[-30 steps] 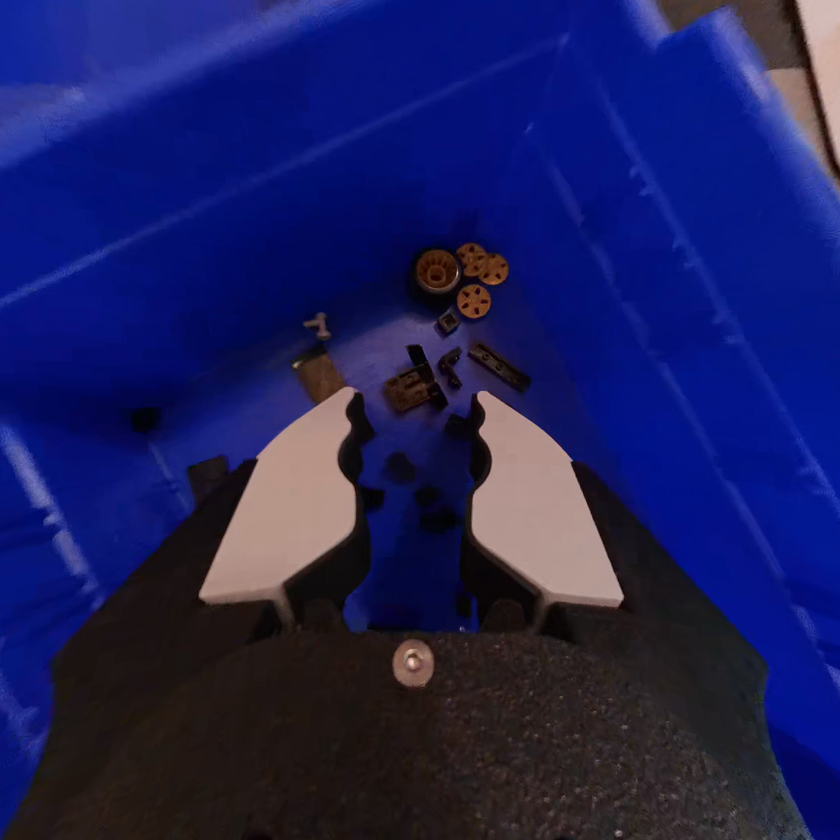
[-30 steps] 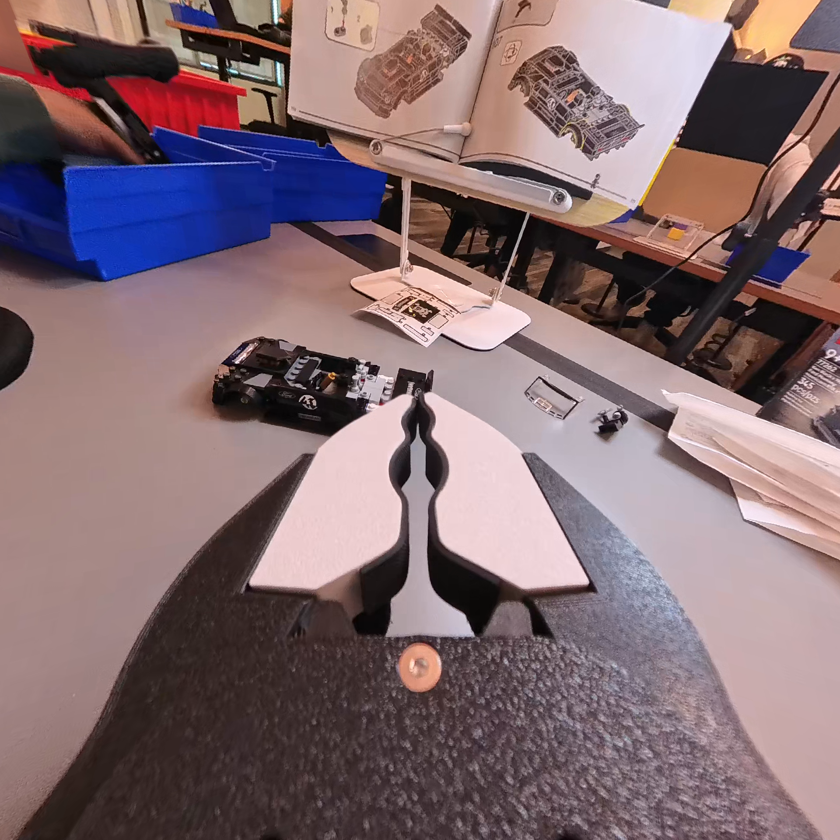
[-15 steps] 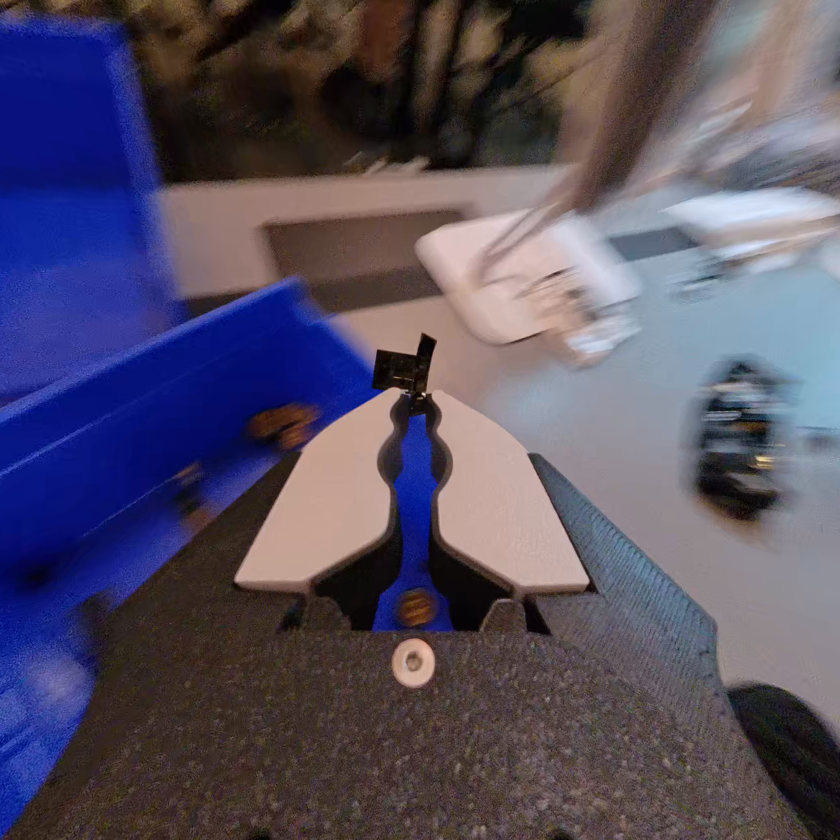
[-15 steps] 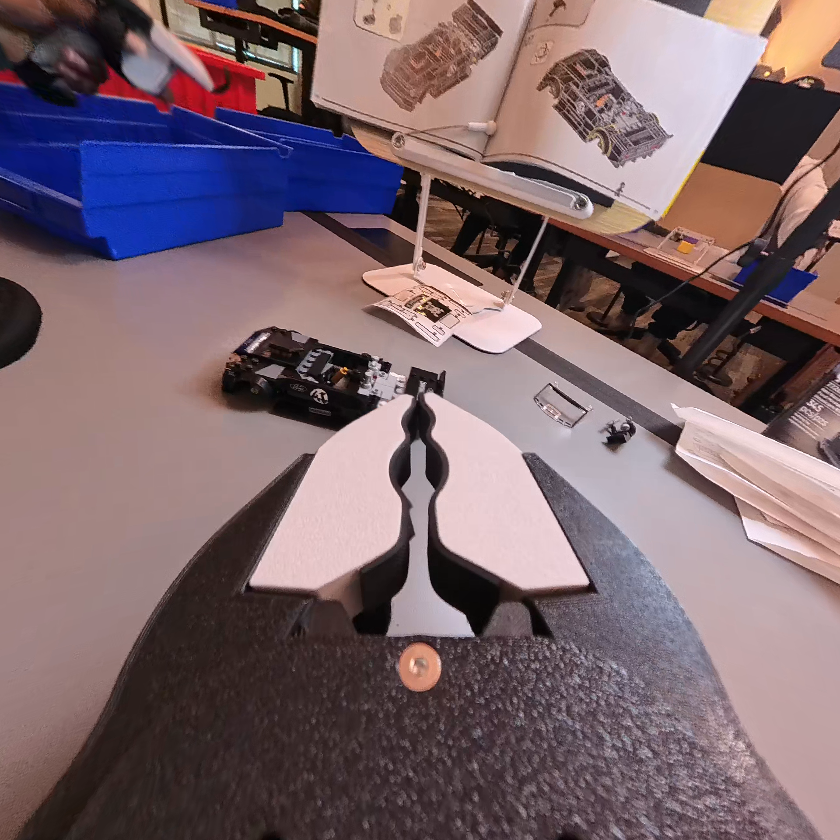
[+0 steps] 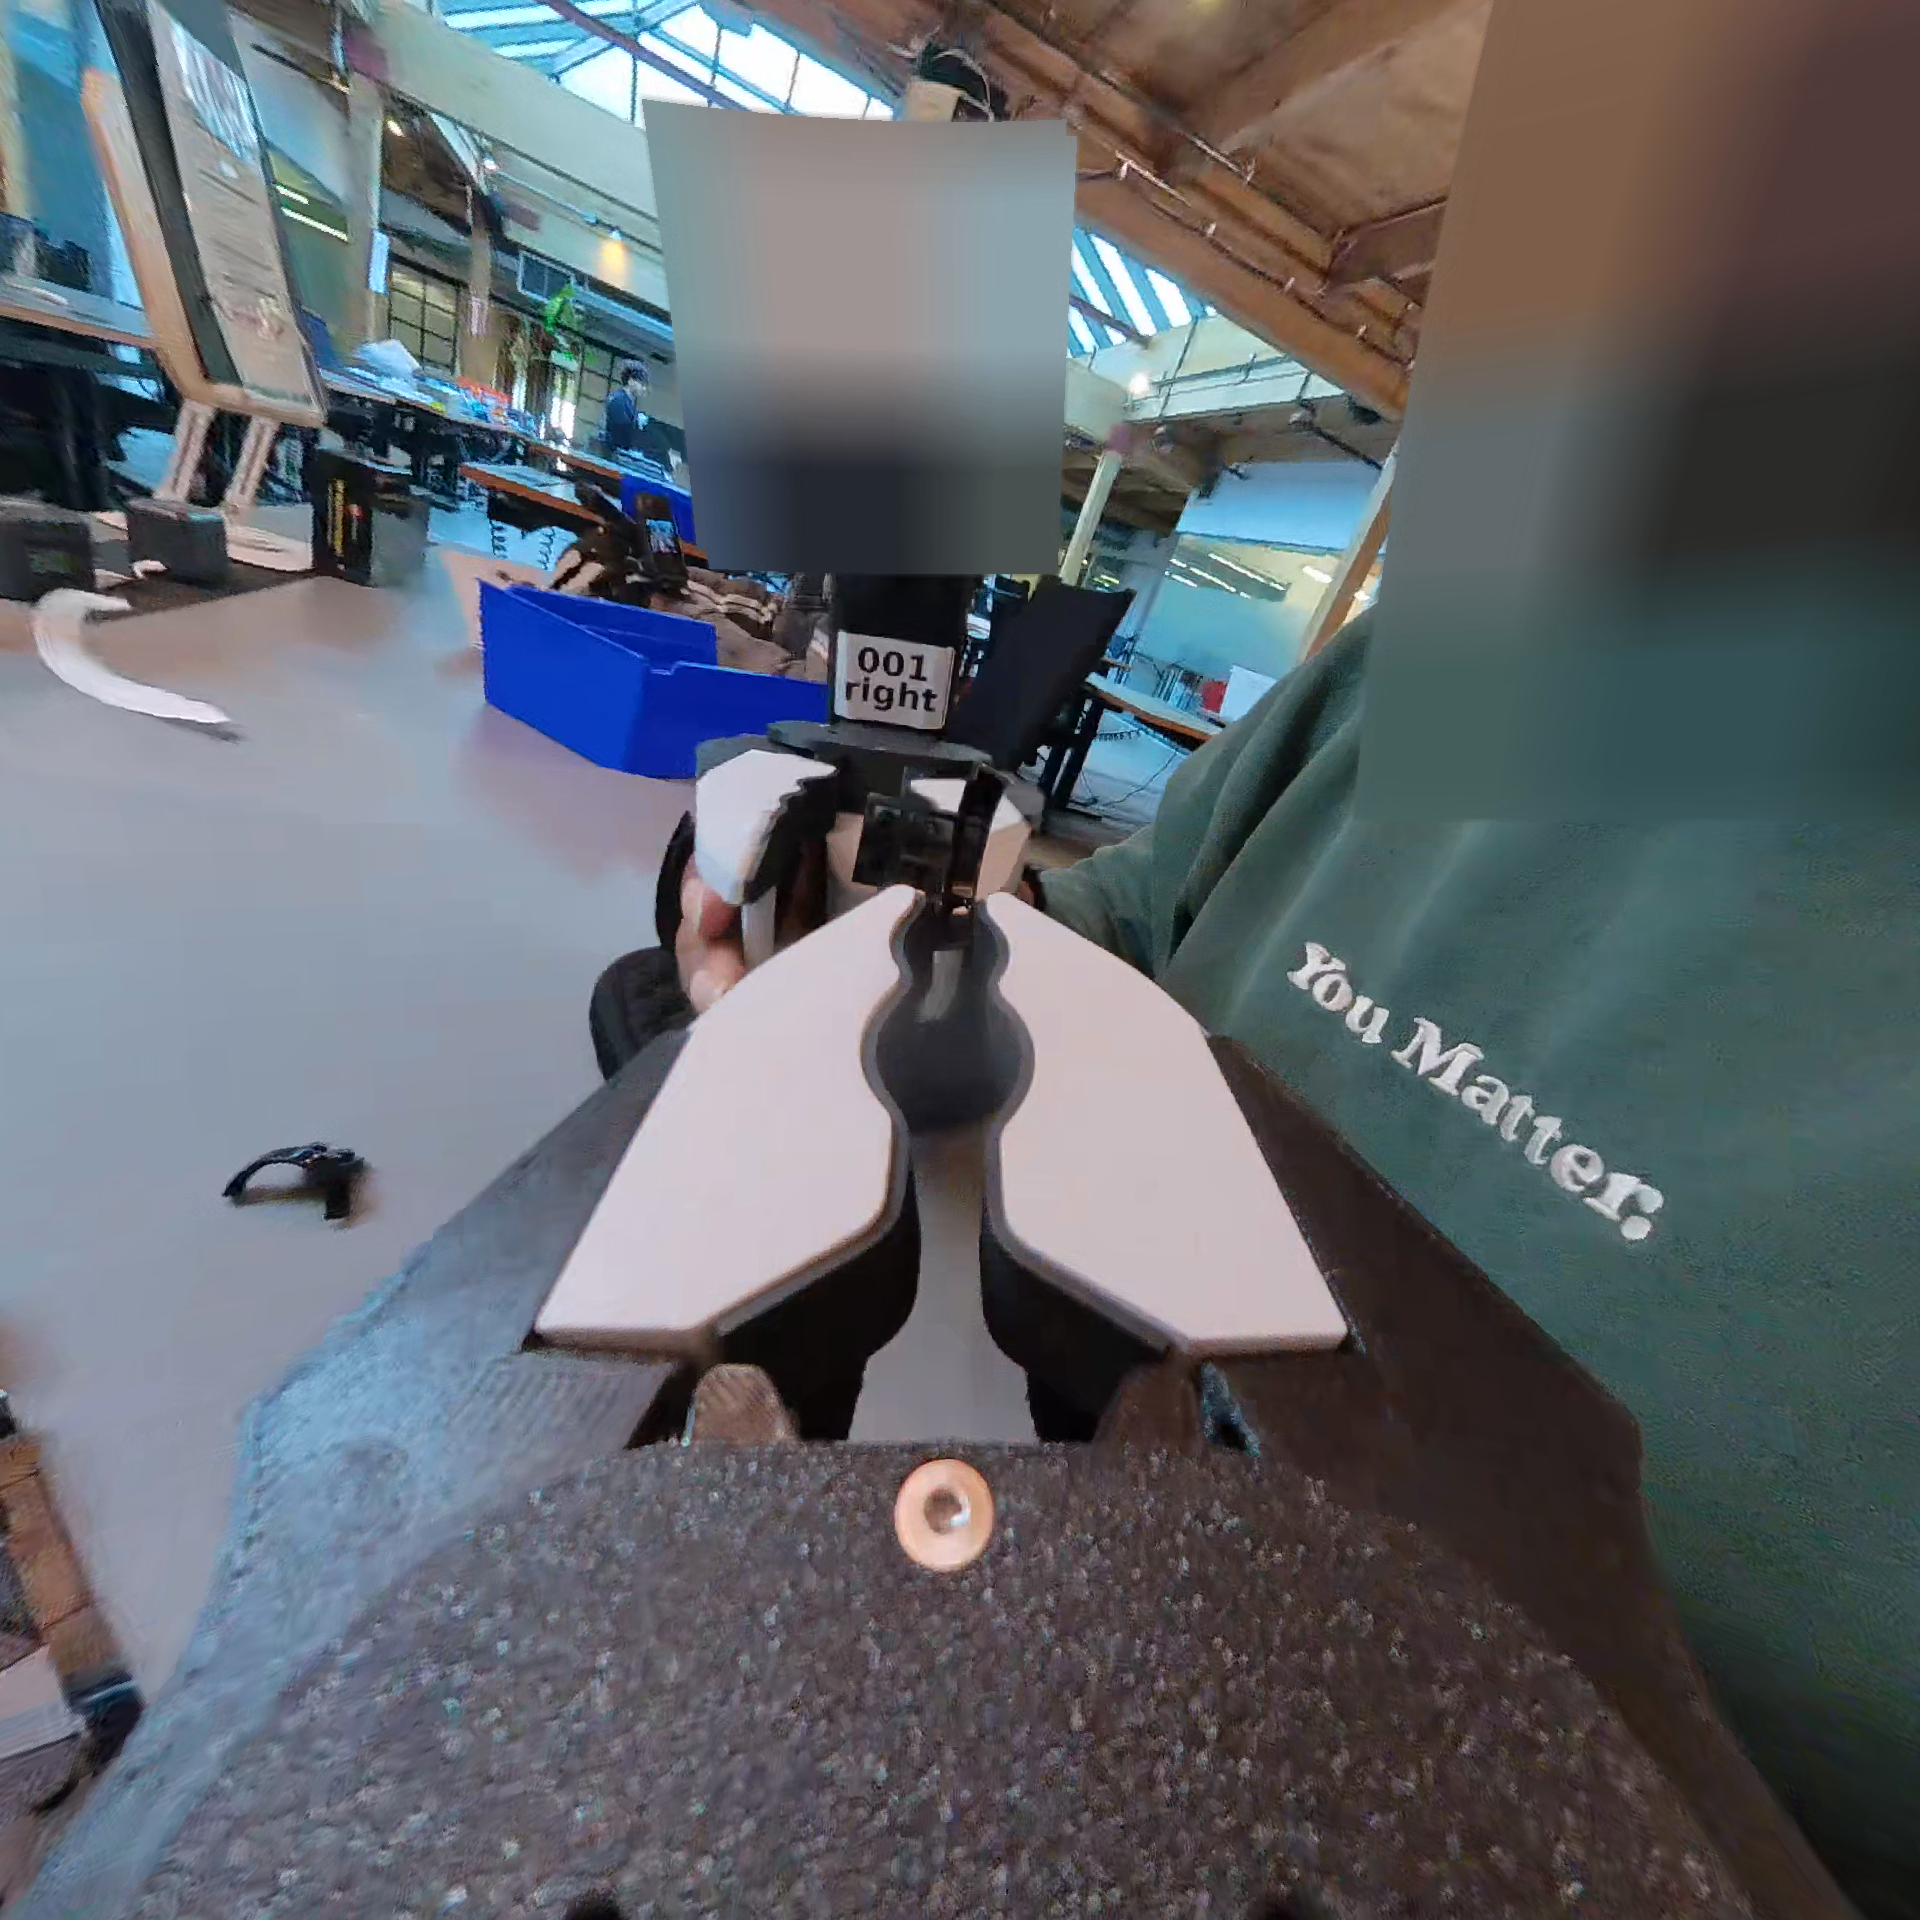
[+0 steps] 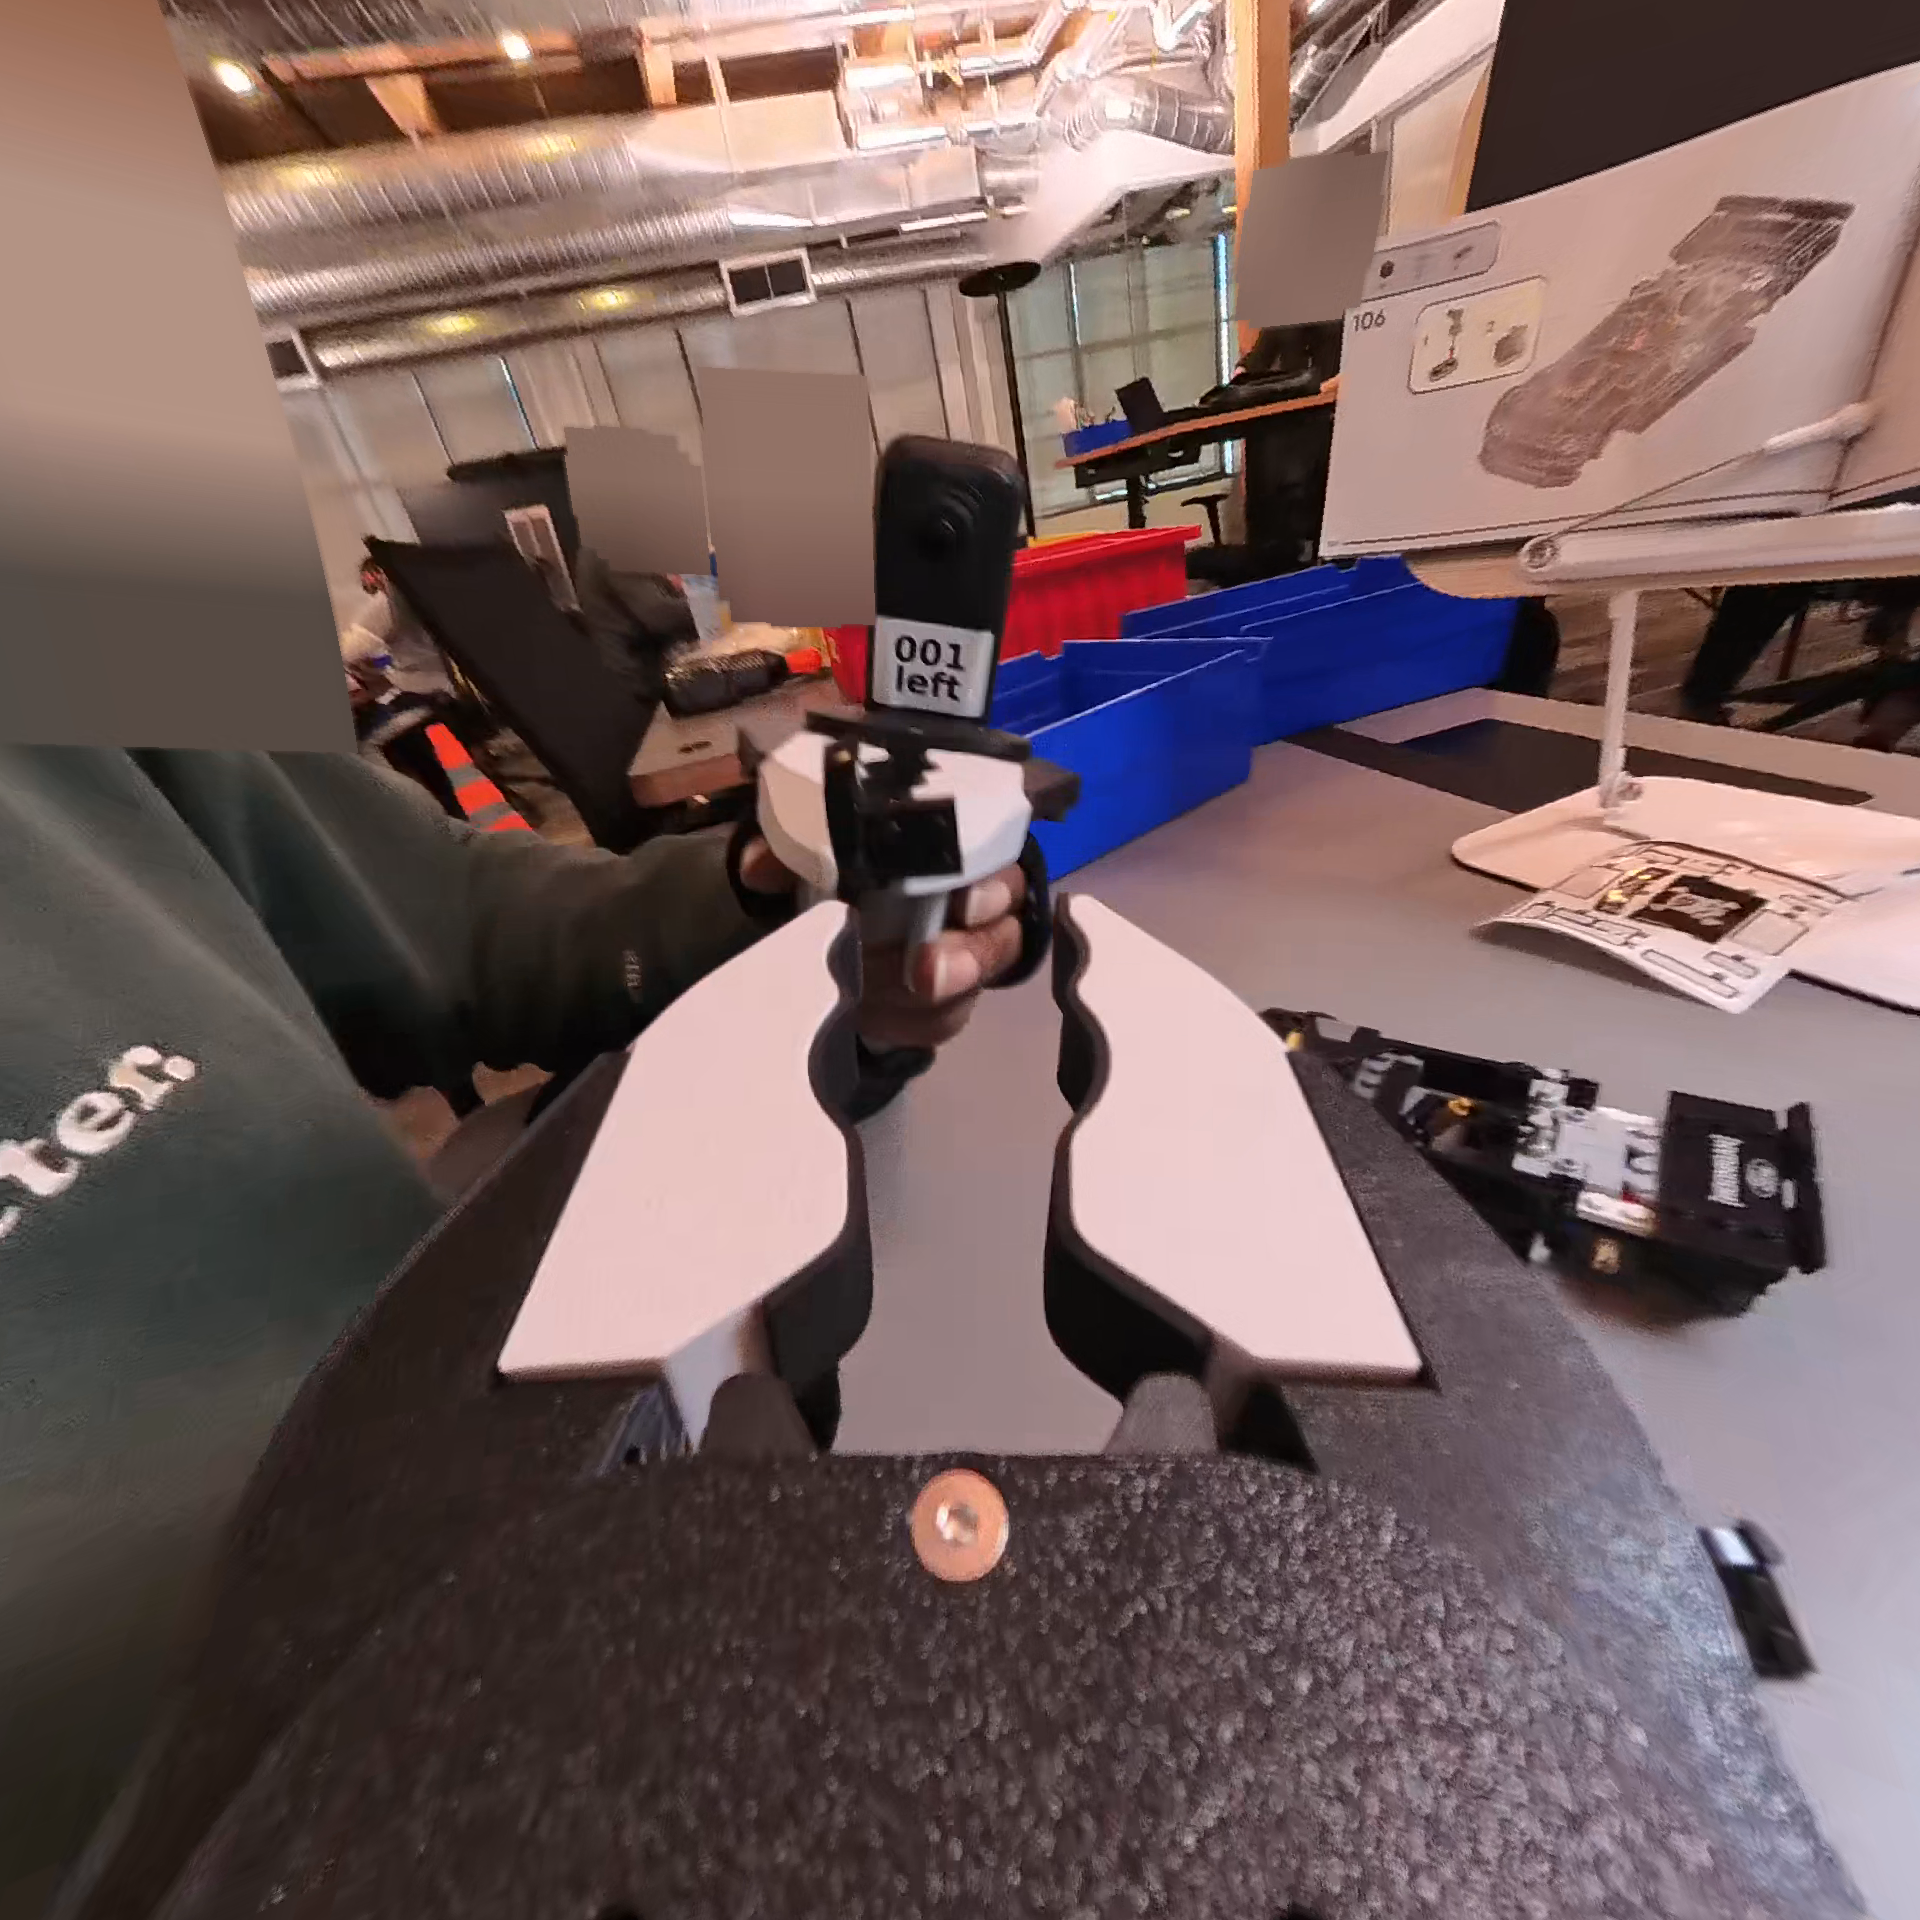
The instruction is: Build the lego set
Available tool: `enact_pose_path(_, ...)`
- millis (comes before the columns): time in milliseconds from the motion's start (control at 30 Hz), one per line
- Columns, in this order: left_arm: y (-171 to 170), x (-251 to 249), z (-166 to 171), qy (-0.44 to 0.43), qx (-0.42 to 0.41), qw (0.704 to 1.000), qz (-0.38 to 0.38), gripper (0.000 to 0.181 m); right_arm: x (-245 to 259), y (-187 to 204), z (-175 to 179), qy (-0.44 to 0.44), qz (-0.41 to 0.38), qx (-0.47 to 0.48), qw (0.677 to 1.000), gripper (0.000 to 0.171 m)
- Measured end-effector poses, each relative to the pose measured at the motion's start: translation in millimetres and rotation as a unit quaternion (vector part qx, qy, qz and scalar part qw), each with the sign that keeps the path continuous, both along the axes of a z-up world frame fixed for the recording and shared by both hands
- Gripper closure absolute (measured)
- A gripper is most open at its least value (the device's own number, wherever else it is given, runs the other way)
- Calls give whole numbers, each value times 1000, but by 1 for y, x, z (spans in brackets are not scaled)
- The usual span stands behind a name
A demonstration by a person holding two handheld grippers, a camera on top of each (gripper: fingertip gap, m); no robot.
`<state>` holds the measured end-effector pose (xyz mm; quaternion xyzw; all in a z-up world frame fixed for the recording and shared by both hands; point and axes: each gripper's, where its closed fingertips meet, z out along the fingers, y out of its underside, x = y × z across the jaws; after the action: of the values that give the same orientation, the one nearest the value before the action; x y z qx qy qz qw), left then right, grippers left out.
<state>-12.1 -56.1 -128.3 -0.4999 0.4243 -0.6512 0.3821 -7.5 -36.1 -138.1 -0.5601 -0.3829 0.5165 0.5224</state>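
Observation:
My left gripper (image 5: 951,902) is shut on a small black lego piece (image 5: 912,840) that sticks out past its tips. It is held in the air, facing my right gripper, whose white fingers (image 5: 732,831) show just beyond. My right gripper (image 6: 956,920) is open and empty, pointing at the left one. The held piece (image 6: 914,836) also shows in the right wrist view between the left gripper's fingers (image 6: 795,826). The partly built black lego car (image 6: 1558,1164) lies on the grey table (image 6: 1299,894), to the right of my right gripper.
An open instruction booklet (image 6: 1621,343) stands on a white stand, with a sticker sheet (image 6: 1662,925) at its foot. Blue bins (image 6: 1195,707) and a red bin (image 6: 1101,561) stand behind. A blue bin (image 5: 623,675) and a loose black piece (image 5: 296,1164) are on the table. A green sleeve (image 6: 499,935) is at the left. Both grippers' tips are close together, under 4 cm apart. Both grippers' tips are roughly 20 centimetres from the partly built black lego car (image 6: 1558,1164).
My left gripper shut on a black piece in the blue bin, lifted it out and swung round towards the right gripper. My right gripper opened and turned left, away from the car.

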Motion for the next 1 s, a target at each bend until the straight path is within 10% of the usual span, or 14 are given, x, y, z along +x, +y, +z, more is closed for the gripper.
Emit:
enact_pose_path(200, 1, 6, -14, -5, -50, 999, -18, 174, -6, -8, -12, -19, 26, 4, 999, 171)
enact_pose_path(400, 8, -1, -20, -19, -79, 997, -8, 174, -7, -1, -13, -23, 41, -24, 999, 133)
enact_pose_path(733, 17, -5, -37, 34, -32, 998, 29, 160, -7, 11, -24, -108, 45, 4, 993, 147)
enact_pose_path(1000, 113, -68, -105, 342, 115, 882, 304, 92, 40, 45, -127, -588, 117, 175, 781, 147)
